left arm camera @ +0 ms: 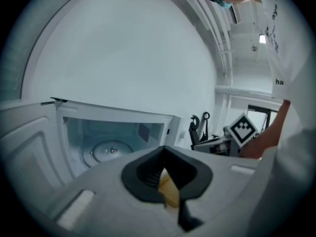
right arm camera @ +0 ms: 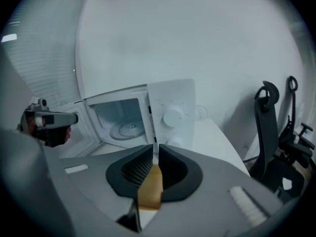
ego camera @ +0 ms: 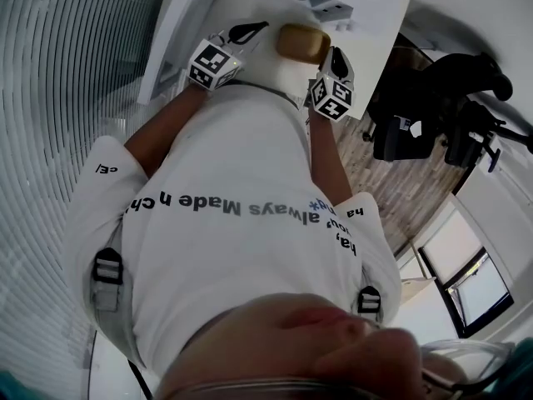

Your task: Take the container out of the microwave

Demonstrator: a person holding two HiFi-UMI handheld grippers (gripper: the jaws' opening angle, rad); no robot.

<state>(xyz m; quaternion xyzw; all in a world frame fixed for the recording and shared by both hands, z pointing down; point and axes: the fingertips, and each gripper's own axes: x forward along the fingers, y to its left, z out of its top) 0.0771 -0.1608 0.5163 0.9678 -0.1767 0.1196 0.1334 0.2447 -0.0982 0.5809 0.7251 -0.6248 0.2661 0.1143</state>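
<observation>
A tan container [ego camera: 301, 44] hangs between my two grippers in front of the person's white shirt, outside the white microwave [right arm camera: 170, 113]. My left gripper [ego camera: 250, 32] grips the container's left side and my right gripper [ego camera: 337, 59] its right side. Along the left gripper [left arm camera: 165, 149] a strip of the container [left arm camera: 169, 191] shows pinched between the black jaws. The right gripper [right arm camera: 155, 149] likewise has its jaws nearly together on the tan rim [right arm camera: 150, 189]. The microwave door [right arm camera: 81, 127] stands open, and only the bare glass turntable [left arm camera: 109, 151] shows inside.
The microwave stands on a white table [right arm camera: 217, 137] against a white wall. A black office chair [right arm camera: 274, 132] stands to the right of the table, over a wood-look floor [ego camera: 408, 182]. The person's body fills the near side of the head view.
</observation>
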